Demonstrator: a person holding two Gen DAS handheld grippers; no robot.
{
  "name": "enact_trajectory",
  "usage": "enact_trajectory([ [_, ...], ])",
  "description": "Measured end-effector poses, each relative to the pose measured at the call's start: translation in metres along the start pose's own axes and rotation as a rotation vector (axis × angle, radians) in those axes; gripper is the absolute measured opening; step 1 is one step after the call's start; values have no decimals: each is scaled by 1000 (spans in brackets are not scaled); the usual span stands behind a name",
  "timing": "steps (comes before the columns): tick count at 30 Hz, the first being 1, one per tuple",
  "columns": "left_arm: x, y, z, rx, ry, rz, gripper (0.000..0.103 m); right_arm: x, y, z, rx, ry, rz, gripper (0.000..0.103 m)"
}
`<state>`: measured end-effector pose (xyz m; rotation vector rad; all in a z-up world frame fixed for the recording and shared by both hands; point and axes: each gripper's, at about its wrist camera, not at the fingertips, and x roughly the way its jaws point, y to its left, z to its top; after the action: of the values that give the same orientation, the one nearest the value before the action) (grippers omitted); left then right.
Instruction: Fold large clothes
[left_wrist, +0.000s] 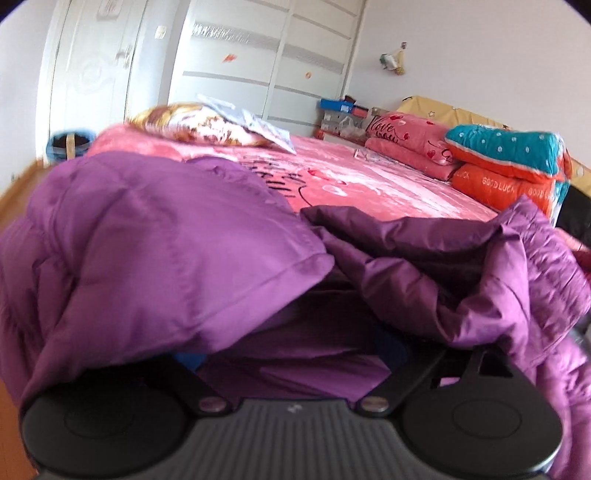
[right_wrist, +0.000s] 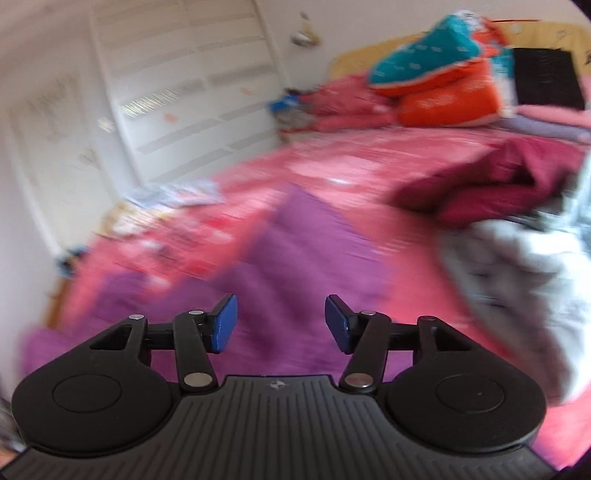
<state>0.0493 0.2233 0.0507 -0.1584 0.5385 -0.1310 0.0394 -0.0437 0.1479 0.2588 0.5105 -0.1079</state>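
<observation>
Right gripper (right_wrist: 280, 325): black ribbed body, small white star mark at top centre, round black housings either side of it, black link arms with silver pins, blue pads (right_wrist: 225, 325). Left gripper (left_wrist: 291, 354): same black ribbed body, silver pins, blue pads mostly hidden.

Purple jacket (left_wrist: 155, 236): smooth quilted cloth, faint sheen. Pink bedspread (left_wrist: 369, 184): plush, glossy. Right gripper (right_wrist: 280, 325): matt black plastic, blue pads.

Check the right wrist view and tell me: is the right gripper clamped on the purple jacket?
No: the right gripper has its blue pads standing apart with nothing between them, above the purple jacket.
</observation>
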Motion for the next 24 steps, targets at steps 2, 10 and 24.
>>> enact_trajectory([
  [2, 4, 0, -2, 21, -23, -3, 97, 15, -24, -9, -51, 57, -62, 81],
  [10, 17, -7, -4, 84, -47, 1, 102, 96, -71, -6, -18, 201, 91, 103],
  [24, 32, -20, -4, 102, -49, -29, 102, 143, -63, 9, 6, 227, 246, 43],
])
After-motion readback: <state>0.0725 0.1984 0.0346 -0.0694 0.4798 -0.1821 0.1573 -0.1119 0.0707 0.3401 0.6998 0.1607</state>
